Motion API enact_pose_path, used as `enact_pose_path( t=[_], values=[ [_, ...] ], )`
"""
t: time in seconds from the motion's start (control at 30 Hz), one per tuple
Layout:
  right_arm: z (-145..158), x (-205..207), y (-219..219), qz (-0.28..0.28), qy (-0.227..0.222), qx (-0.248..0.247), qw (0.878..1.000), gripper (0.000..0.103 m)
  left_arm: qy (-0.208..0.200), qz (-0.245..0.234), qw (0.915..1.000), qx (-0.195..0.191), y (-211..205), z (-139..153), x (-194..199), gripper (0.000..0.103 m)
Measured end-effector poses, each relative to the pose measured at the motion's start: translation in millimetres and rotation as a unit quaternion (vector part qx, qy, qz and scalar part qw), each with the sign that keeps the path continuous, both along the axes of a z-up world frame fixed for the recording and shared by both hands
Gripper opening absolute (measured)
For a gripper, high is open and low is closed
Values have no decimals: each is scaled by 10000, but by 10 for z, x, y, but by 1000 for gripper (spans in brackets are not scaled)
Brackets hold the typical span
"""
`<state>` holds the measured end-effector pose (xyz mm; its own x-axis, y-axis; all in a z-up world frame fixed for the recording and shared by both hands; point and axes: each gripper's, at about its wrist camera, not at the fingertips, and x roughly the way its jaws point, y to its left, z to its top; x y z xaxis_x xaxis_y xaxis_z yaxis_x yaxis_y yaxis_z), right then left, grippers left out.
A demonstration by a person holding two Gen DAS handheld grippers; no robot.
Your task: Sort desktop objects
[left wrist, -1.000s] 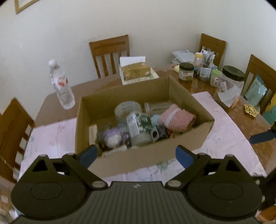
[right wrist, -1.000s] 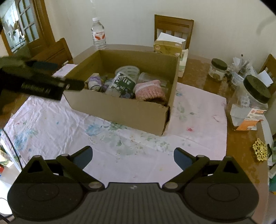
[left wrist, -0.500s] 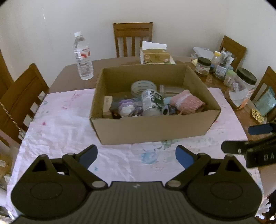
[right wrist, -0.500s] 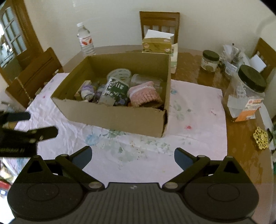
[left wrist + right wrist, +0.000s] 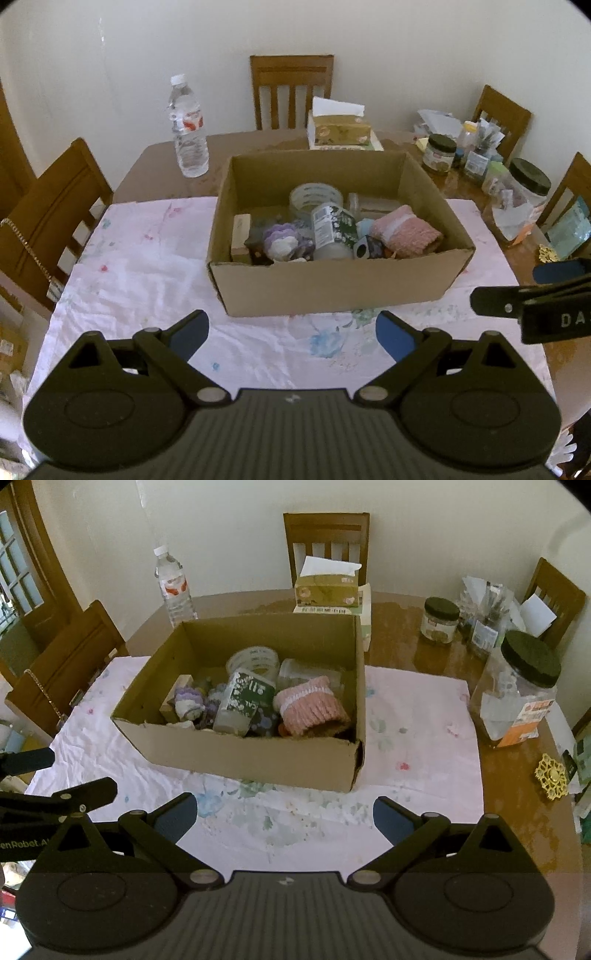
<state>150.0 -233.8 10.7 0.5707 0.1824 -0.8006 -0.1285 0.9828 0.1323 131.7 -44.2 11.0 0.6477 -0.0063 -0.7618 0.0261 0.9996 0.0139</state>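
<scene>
Your left claw (image 5: pixel 291 332) and right claw (image 5: pixel 284 812) both hang spread apart and empty over the near cloth (image 5: pixel 147 273), with the cardboard box (image 5: pixel 332 288) of clutter just beyond on the worktop (image 5: pixel 406 642). You've pulled both back since a second ago. Only the right view shows the door (image 5: pixel 22 572) far left.

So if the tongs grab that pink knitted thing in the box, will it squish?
Probably yes. The pink knit looks like soft ribbed yarn, so it should squash between the tongs and sag rather than stay stiff. It likely weighs little for its bulk. It lies against other items in the box, so lifting it may nudge its neighbours.
</scene>
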Motion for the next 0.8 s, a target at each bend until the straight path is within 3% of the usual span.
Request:
enact_pose_path(
  t=[0.8],
  values=[
    [109,-33,77,-47,-85,-56,9999,103,61,40,9999,-119,51,76,-21,97]
  ],
)
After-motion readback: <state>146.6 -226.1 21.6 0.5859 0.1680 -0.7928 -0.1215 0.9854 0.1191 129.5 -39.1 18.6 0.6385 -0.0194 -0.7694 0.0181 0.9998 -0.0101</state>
